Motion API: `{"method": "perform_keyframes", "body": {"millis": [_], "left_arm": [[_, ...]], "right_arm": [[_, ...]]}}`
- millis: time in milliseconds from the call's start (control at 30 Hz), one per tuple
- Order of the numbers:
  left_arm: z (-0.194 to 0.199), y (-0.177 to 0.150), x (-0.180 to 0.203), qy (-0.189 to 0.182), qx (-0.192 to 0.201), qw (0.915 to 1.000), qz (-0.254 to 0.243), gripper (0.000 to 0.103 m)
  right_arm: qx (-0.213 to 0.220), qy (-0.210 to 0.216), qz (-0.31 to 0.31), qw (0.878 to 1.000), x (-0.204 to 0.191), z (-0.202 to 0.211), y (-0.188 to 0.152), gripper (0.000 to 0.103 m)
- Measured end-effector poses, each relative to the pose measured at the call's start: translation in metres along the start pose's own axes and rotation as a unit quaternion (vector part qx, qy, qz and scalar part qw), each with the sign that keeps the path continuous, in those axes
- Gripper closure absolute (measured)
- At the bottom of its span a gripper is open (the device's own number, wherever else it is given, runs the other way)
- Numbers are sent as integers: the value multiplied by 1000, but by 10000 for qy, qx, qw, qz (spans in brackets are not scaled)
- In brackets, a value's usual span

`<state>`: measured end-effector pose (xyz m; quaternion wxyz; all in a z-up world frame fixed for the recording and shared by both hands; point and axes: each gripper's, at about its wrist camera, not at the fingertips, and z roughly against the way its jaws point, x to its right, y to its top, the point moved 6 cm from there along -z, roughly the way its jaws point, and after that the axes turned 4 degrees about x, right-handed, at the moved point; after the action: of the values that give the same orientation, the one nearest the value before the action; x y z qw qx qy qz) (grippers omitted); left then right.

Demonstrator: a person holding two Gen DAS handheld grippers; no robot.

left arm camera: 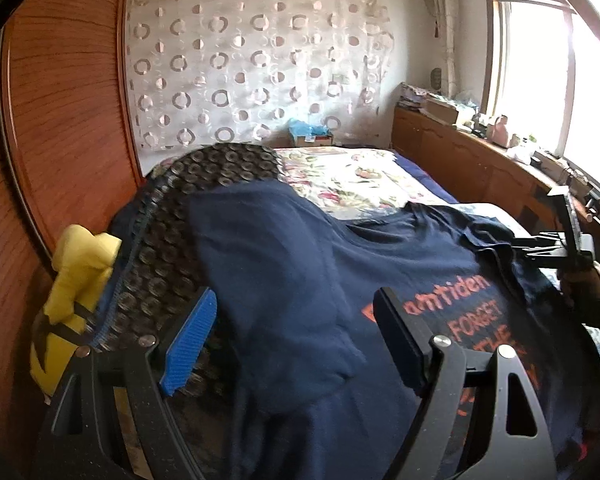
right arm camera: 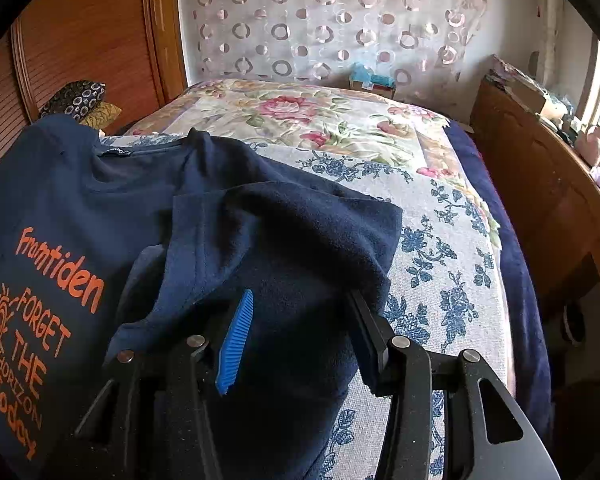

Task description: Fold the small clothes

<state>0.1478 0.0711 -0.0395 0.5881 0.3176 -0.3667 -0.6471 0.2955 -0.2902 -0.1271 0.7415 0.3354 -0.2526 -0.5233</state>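
One navy T-shirt [right arm camera: 72, 208] lies on your bed [right arm camera: 440, 240], print up, collar toward the far wall, long axis running away from you. Your left gripper [left arm camera: 296, 336] hangs wide above it, empty. Your right gripper [right arm camera: 300, 332] stands part-open, sleeve lying loose between its fingers.

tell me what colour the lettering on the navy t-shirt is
Orange lettering on the t-shirt, clearest in the right wrist view.
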Motion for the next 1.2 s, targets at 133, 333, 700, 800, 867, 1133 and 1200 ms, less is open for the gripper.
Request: {"method": "perform_keyframes", "body": {"millis": [133,333,700,800,867,1133,1200], "left_arm": [[-9,6,-13,39,-127,9999,3,30],[-34,10,-39,191,-394,9989,194,41],[-72,28,-74,312,-595,9952,717,48],[-80,30,-79,300,-692,9938,817,48],[-86,31,-81,274,-759,9929,876,49],[-100,26,-77,144,-1018,9902,947,50],[-101,25,-75,141,-1041,9903,913,50]], "right_arm": [[-6,32,-33,10000,4,1,2,52],[-1,23,-25,10000,8,8,1,52],[1,14,-30,10000,9,7,1,52],[2,13,-32,10000,8,7,1,52],[2,12,-32,10000,9,7,1,52],[6,11,-39,10000,8,7,0,52],[7,5,-37,10000,9,7,1,52]]}}
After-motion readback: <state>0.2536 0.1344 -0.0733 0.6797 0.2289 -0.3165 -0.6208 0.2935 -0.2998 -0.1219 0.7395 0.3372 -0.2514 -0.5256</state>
